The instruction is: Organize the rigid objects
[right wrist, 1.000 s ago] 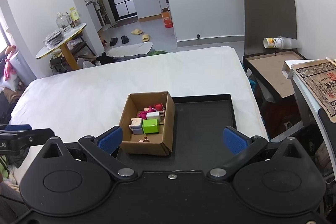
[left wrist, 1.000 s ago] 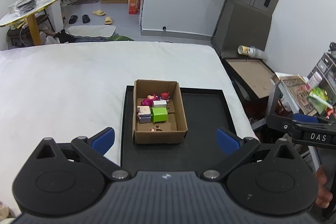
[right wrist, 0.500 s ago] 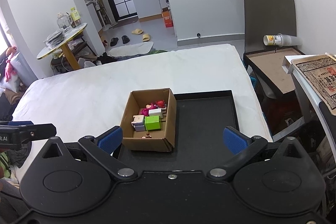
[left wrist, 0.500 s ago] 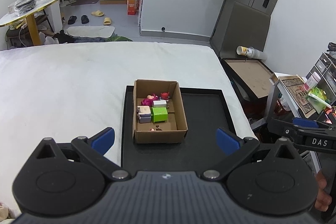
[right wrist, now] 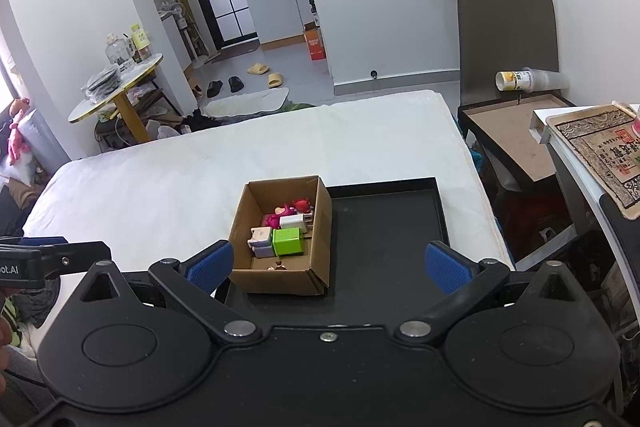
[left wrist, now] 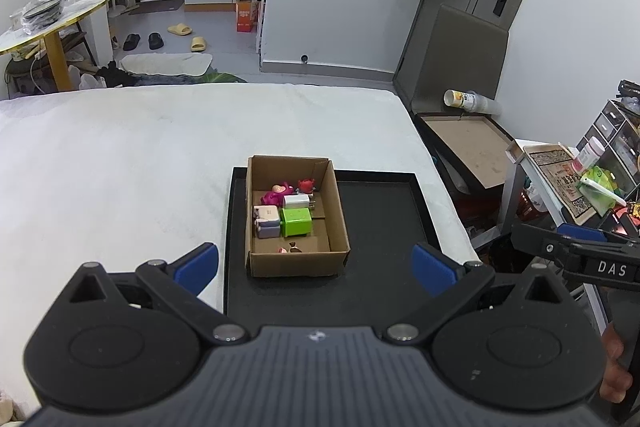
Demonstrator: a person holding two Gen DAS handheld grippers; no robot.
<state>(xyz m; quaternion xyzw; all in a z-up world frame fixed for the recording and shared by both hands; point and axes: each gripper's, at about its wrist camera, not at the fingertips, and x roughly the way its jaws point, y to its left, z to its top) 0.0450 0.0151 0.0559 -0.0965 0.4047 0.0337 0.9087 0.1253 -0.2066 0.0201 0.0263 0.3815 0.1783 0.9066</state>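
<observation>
At the near end of the cardboard box (left wrist: pixel 297 215), a small pinkish thing (left wrist: pixel 289 249) lies half behind the wall, too small to make out. The box sits on the left part of a black tray (left wrist: pixel 384 211) on the white bed (left wrist: pixel 120 155), holding a green charger block (left wrist: pixel 296 221), a white plug (left wrist: pixel 296 201), a grey-white cube (left wrist: pixel 267 221) and pink (left wrist: pixel 275 193) and red figurines (left wrist: pixel 306 183). Left gripper (left wrist: pixel 316 265) and right gripper (right wrist: pixel 328 265) hover spread wide, holding nothing.

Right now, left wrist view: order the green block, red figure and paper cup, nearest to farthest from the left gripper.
1. green block, inside the cardboard box, straight ahead of the left gripper.
2. red figure, at the box's far end.
3. paper cup, lying on its side beyond the bed's right edge.
</observation>
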